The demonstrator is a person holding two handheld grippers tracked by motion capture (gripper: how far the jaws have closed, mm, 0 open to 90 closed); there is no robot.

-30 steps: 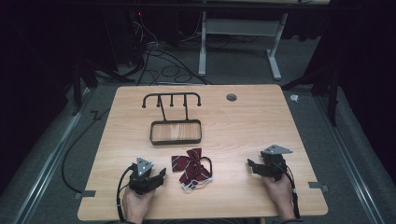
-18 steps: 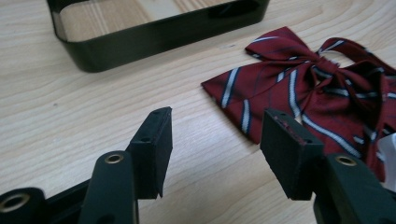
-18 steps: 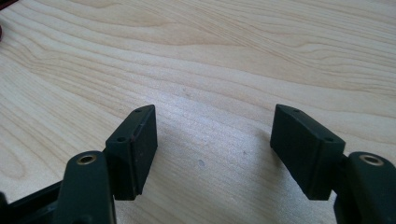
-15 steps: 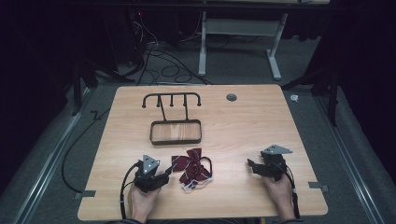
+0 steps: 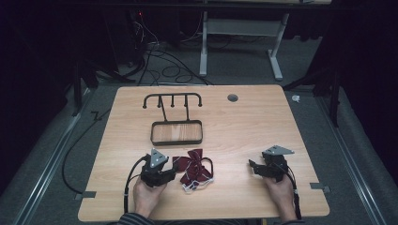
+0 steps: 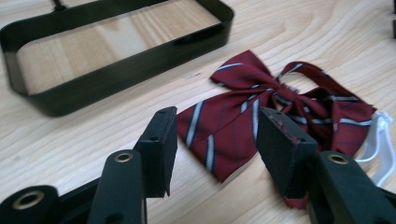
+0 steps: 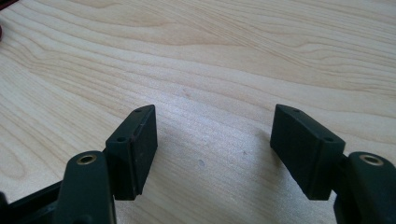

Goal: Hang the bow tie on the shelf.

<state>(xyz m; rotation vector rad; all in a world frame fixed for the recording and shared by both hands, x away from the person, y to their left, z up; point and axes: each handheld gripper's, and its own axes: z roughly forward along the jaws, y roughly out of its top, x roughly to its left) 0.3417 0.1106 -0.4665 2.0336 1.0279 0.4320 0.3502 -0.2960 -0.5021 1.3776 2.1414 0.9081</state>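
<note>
Striped maroon bow tie (image 6: 261, 109) lies flat on the wooden surface (image 5: 244, 122), near its front edge, white elastic loop (image 6: 380, 140) trailing off one side. My left hand-held gripper (image 6: 217, 140) sits low just beside it, jaws just been closing, one wing of the tie between them, pads not yet pressing. Black metal rack (image 5: 177, 126) stands just behind. My right hand-held gripper (image 7: 215, 149) rests well apart to the right, jaws spread wide over bare wood.
</note>
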